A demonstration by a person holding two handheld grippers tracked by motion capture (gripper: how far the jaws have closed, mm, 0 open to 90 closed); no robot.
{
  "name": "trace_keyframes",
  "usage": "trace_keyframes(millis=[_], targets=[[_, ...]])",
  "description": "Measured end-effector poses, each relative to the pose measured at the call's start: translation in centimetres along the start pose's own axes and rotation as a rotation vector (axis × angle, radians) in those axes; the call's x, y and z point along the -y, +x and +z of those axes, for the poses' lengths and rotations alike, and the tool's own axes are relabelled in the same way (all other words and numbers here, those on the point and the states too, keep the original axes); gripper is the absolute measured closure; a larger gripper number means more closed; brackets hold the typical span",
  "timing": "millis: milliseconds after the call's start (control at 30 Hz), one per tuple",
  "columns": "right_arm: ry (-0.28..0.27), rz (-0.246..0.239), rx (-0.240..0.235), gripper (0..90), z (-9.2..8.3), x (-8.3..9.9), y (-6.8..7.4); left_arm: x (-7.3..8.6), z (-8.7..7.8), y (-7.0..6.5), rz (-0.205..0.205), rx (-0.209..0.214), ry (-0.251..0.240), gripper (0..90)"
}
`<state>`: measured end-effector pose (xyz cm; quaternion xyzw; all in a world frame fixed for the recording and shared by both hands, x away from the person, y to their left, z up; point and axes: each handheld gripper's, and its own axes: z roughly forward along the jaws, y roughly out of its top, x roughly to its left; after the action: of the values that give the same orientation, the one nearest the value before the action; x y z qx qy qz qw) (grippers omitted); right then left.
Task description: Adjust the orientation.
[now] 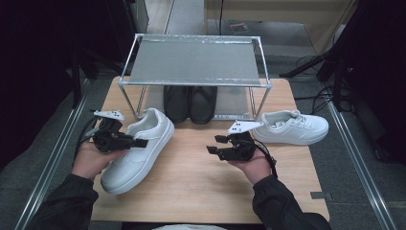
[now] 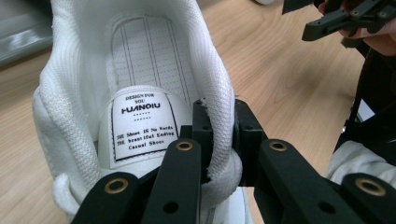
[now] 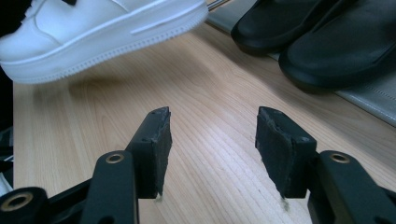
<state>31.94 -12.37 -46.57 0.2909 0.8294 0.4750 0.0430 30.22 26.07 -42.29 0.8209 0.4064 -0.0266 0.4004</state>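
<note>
You are sitting at a wooden table (image 1: 201, 163) with a metal shoe rack (image 1: 194, 62) standing at its far edge and a pair of black slippers (image 1: 190, 103) resting on the rack's lower shelf. A second white sneaker (image 1: 292, 127) is lying at the right, just behind your right hand.

Your left gripper (image 1: 139, 143) is clamping the left white sneaker (image 1: 139, 148), which is sitting in front of the rack's left leg, toe pointing toward it. In the left gripper view the jaws are pinching the padded collar wall (image 2: 219, 140) at the heel opening, one jaw inside, one outside.

Your right gripper (image 1: 214, 144) is hovering over bare table between the two sneakers, jaws standing well apart and holding nothing.

The sneaker looks light, with a stiff rubber sole and a soft, squashy collar; the collar is a fair hold, though the shoe will likely hang and swing toe-down from it.

The insole label (image 2: 140, 126) is reading "DESIGN FOR YOU", "HUANQIU", then smaller lines ending "Casual Shoes".
</note>
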Motion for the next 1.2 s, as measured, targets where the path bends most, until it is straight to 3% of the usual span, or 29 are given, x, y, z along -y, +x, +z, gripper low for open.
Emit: trace_keyframes(millis=[367,967,1200], targets=[[-0.011,0.007,0.021,47.8,-0.6,0.2,-0.1,-2.2,4.2,-2.1,0.051,0.042,0.039,82.8],[-0.030,0.034,0.077,48.5,-2.7,1.6,-0.1,-3.9,10.3,-5.4,0.134,0.115,0.099,82.4],[-0.038,0.048,0.105,48.5,-3.6,2.2,0.0,-4.0,13.5,-6.3,0.171,0.136,0.150,82.1]])
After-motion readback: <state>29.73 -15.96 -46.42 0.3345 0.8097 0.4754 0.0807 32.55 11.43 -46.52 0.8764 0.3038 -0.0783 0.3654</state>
